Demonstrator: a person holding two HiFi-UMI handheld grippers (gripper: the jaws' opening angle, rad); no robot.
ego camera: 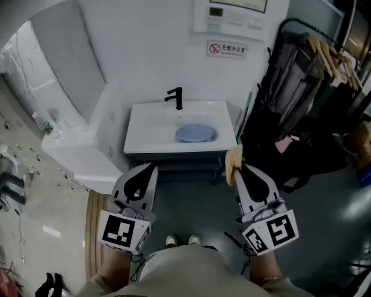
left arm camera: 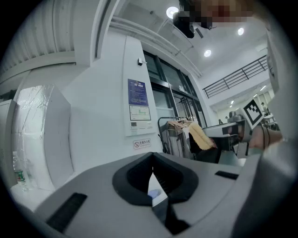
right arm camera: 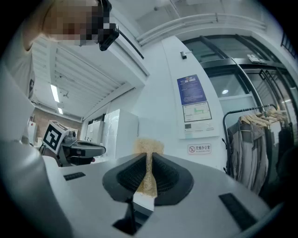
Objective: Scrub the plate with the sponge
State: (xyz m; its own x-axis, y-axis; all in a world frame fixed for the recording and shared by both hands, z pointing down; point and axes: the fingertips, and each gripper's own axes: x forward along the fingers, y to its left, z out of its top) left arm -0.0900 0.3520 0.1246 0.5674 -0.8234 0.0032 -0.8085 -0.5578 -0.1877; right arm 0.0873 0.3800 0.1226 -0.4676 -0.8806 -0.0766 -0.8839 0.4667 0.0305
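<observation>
A blue plate (ego camera: 195, 133) lies in the basin of a white sink (ego camera: 145, 130) ahead of me, under a black tap (ego camera: 175, 98). My right gripper (ego camera: 236, 163) is shut on a tan sponge (ego camera: 233, 159), squeezed thin between the jaws, with its top flaring out above them (right arm camera: 149, 147). My left gripper (ego camera: 152, 168) is shut with nothing held; its jaws meet in the left gripper view (left arm camera: 152, 173). Both grippers hang in front of the sink, short of the plate. The sponge (left arm camera: 201, 136) also shows at the right in the left gripper view.
A white wall with a control panel (ego camera: 232, 16) and a small warning sign (ego camera: 227, 49) rises behind the sink. A clothes rack (ego camera: 322, 64) with hanging garments stands at the right. A white counter (ego camera: 78, 154) runs along the left. My shoes (ego camera: 182, 239) show on the grey floor.
</observation>
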